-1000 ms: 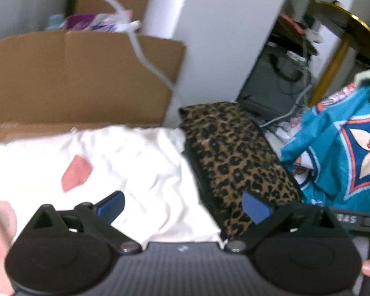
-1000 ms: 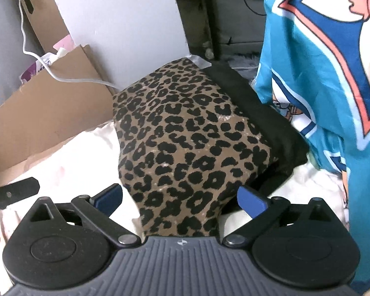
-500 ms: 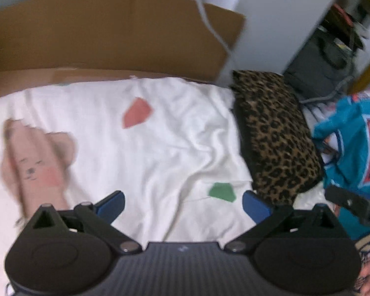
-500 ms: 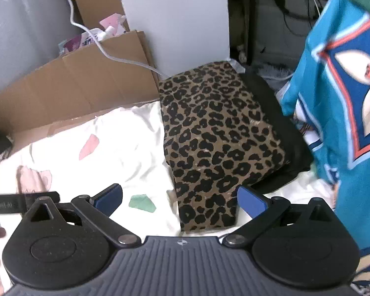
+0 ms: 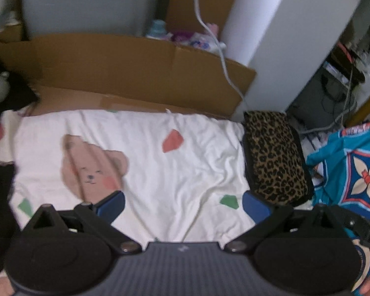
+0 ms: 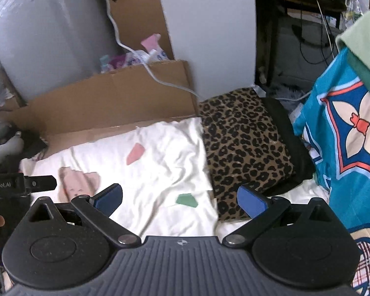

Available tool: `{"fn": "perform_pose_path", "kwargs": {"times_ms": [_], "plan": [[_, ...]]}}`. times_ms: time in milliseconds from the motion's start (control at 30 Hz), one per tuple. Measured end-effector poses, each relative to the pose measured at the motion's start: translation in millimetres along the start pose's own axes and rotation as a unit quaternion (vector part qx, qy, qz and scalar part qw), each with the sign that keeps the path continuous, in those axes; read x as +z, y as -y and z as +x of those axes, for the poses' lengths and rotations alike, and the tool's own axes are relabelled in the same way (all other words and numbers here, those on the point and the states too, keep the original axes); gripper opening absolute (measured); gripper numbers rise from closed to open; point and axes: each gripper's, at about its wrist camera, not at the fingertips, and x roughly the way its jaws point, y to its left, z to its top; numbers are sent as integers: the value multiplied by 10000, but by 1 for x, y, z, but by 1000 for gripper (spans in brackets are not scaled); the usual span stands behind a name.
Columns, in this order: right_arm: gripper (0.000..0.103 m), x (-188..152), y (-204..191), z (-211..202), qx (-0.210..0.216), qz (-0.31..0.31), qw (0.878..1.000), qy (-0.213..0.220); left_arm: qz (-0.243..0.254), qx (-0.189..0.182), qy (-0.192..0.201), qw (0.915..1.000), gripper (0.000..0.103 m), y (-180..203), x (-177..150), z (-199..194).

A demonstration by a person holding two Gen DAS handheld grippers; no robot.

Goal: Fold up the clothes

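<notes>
White sheet [image 5: 185,162] below both grippers; left gripper [image 5: 182,203], right gripper [image 6: 180,197] spread, empty; leopard garment [image 6: 244,153] right.

white sheet [image 5: 185,162] w/ pink bear, leopard-print garment [image 5: 276,155], teal patterned cloth [image 5: 345,170]

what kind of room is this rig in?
Likely a cluttered bedroom or storage corner at home: a white bear-print sheet spread flat, a folded leopard-print garment on it, and flattened brown cardboard behind.
</notes>
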Motion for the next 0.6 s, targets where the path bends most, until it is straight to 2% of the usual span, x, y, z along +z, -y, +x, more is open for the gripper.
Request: {"fn": "perform_pose_path", "kwargs": {"times_ms": [100, 367, 533, 600], "plan": [[102, -3, -12, -21, 92, 37, 9999, 25, -148, 87, 124, 9998, 102, -14, -3, -27], [102, -7, -28, -76, 323, 183, 9993, -110, -82, 153, 441, 9989, 102, -26, -16, -101], [102, 1, -36, -115, 238, 237, 9994, -15, 23, 138, 569, 9983, 102, -21, -20, -135], [102, 0, -44, -131, 198, 244, 9995, 75, -88, 92, 521, 9986, 102, -21, -24, -146]]}}
